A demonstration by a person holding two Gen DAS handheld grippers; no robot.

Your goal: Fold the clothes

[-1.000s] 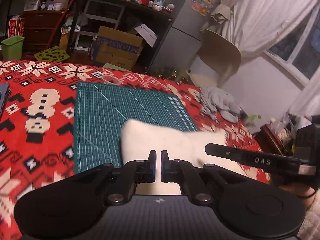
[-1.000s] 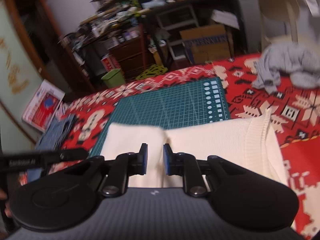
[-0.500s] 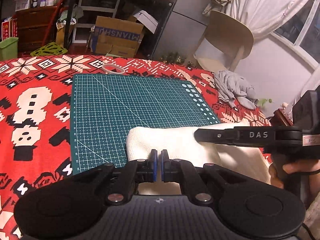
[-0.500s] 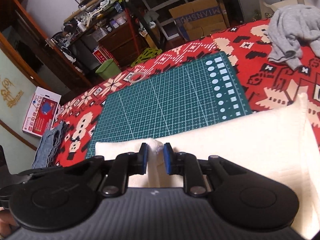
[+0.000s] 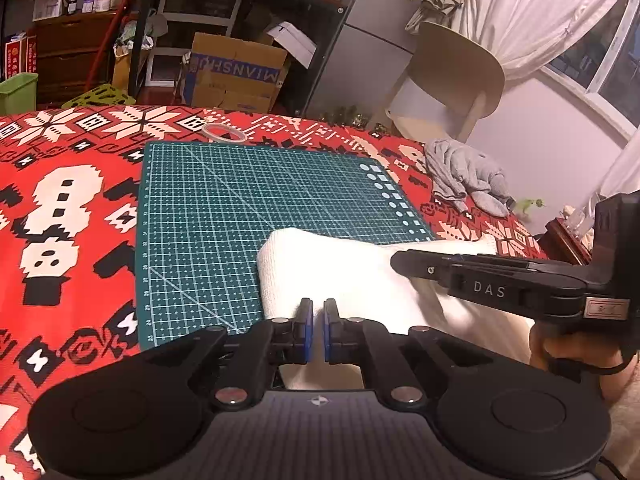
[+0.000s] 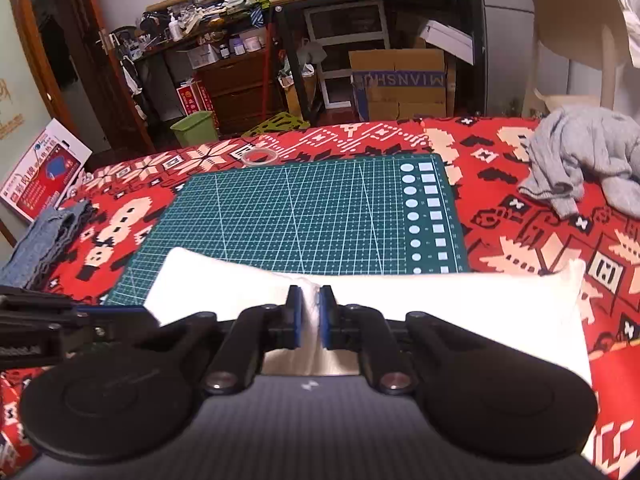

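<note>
White knitted garment (image 6: pixel 440 308) lies folded across the near edge of a green cutting mat (image 6: pixel 312 216) on a red patterned blanket (image 5: pixel 72 208). Left gripper (image 5: pixel 316 330) pinches the garment's left end, its jaws opening slightly with cloth between them. Right gripper (image 6: pixel 310 316) closes on a bunched fold at the garment's far edge. A grey garment (image 6: pixel 584 160) sits crumpled near the blanket's far right corner.

white garment (image 6: pixel 440 308), green gridded mat (image 6: pixel 320 208), red patterned blanket (image 5: pixel 72 184)
</note>
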